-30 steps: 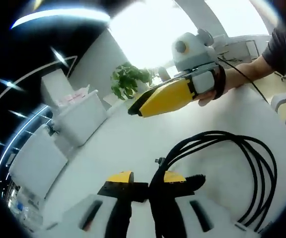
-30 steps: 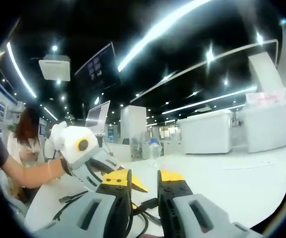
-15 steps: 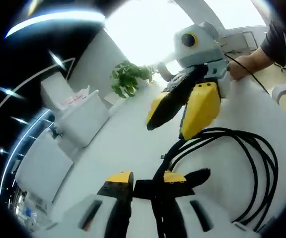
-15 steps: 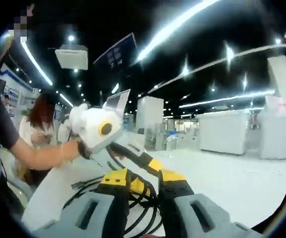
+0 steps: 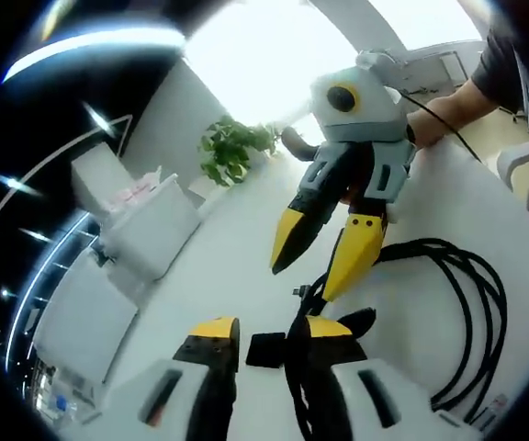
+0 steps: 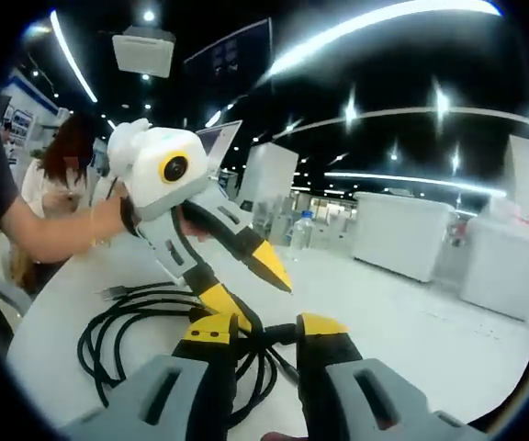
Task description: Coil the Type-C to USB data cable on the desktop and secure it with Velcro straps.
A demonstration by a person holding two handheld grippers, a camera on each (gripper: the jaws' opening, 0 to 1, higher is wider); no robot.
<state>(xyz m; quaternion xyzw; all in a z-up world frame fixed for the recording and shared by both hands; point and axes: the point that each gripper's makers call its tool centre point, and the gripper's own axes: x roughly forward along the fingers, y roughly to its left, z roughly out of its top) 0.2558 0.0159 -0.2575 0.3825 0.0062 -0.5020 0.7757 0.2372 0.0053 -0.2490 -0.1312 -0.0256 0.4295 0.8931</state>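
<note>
Left gripper view, from its left edge: white cabinets stand along the far side of the white desktop, with a green potted plant behind them under a bright window in the upper middle. At the bottom centre the left gripper has its yellow-tipped jaws spread apart, a black Velcro strap lying between them; the bundled black data cable runs against the right jaw, though I cannot tell whether it is pinched. Above it the right gripper points down with jaws parted, one tip touching the cable bundle. The coiled loops spread toward the lower right.

Right gripper view: a person stands at the left edge beside the curved white desktop. The coiled cable lies in the lower left, under the left gripper, whose jaws are apart. The right gripper rises at bottom centre, jaws released, cable strands passing between them. A water bottle stands mid-frame; white counters fill the right under ceiling light strips.
</note>
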